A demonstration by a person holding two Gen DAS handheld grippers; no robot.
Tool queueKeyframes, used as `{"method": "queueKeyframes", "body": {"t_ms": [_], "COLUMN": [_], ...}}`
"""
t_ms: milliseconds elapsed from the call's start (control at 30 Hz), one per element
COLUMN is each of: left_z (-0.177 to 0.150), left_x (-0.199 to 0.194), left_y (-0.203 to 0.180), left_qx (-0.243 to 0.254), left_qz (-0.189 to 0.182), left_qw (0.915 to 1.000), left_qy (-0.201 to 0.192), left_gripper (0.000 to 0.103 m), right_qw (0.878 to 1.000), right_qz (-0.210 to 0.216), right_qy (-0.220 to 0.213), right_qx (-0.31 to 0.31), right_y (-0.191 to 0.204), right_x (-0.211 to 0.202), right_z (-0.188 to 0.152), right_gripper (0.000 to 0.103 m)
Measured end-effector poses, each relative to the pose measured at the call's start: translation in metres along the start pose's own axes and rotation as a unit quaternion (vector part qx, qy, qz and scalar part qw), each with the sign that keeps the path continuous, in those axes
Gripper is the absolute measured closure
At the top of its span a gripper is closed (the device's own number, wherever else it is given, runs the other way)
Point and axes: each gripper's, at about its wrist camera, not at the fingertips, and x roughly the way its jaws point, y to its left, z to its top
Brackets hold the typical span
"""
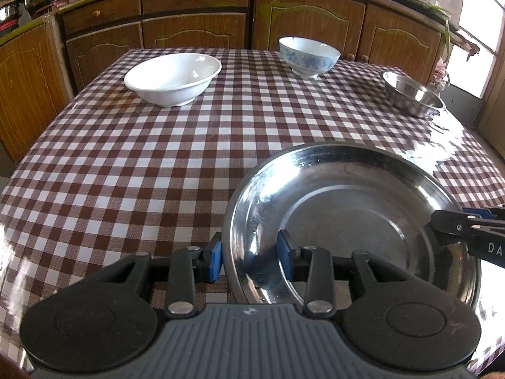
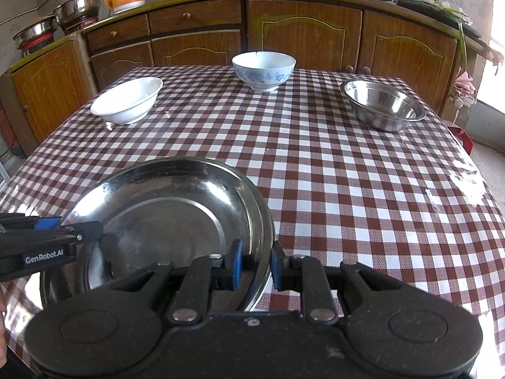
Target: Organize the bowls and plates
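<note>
Steel plate [image 1: 347, 221]: it is lying on the checked tablecloth [image 1: 126, 164] right under both tools, with its near edge closest to them; it is looking thin, stiff, light and slick, and probably noisy rather than breakable.

Where to hold: the raised rim is offering the only real purchase, so opposite edges seem the sensible places.

Left gripper [image 1: 251, 260]: its blue pads are straddling the plate's left rim, one outside and one inside, with a visible gap, so it is not yet pinching anything.

Right gripper [image 2: 255, 263]: its jaws are standing much narrower and are closing around the plate's right rim; it appears to be gripping that edge.

White bowl [image 1: 172, 79]: it is sitting well ahead and to the left of the left tool.

Patterned bowl [image 1: 309, 55]: it is standing farthest ahead, near the table's back edge; being ceramic, it is likely to chip.

Steel bowl [image 2: 383, 104]: it is resting ahead and to the right of the right tool.

In the way: nothing is lying between the plate and the bowls; the cabinets [image 2: 303, 38] are standing beyond the table.
</note>
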Motion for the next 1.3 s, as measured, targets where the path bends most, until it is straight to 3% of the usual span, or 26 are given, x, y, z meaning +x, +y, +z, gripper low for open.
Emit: {"method": "queueKeyframes", "body": {"t_ms": [667, 933, 1200, 1300], "left_z": [0.001, -0.005, -0.027, -0.029], "left_x": [-0.008, -0.03, -0.055, -0.062], "left_y": [0.006, 0.003, -0.016, -0.017], "left_qx": [-0.009, -0.001, 0.025, 0.012], "left_qz": [0.012, 0.002, -0.018, -0.03], "left_qw": [0.9999, 0.9998, 0.999, 0.999], "left_qy": [-0.006, -0.021, -0.031, -0.032], "left_gripper": [0.061, 0.06, 0.056, 0.056], "right_qw": [1.0, 1.0, 0.999, 0.997], "right_qz": [-0.013, -0.016, 0.021, 0.036], "right_qy": [-0.01, -0.019, -0.006, 0.001], "right_qx": [0.001, 0.001, -0.04, -0.062], "right_y": [-0.003, -0.013, 0.003, 0.015], "right_x": [-0.009, -0.03, -0.059, -0.069], "right_z": [0.0, -0.004, -0.027, -0.036], "right_gripper": [0.071, 0.068, 0.068, 0.068]}}
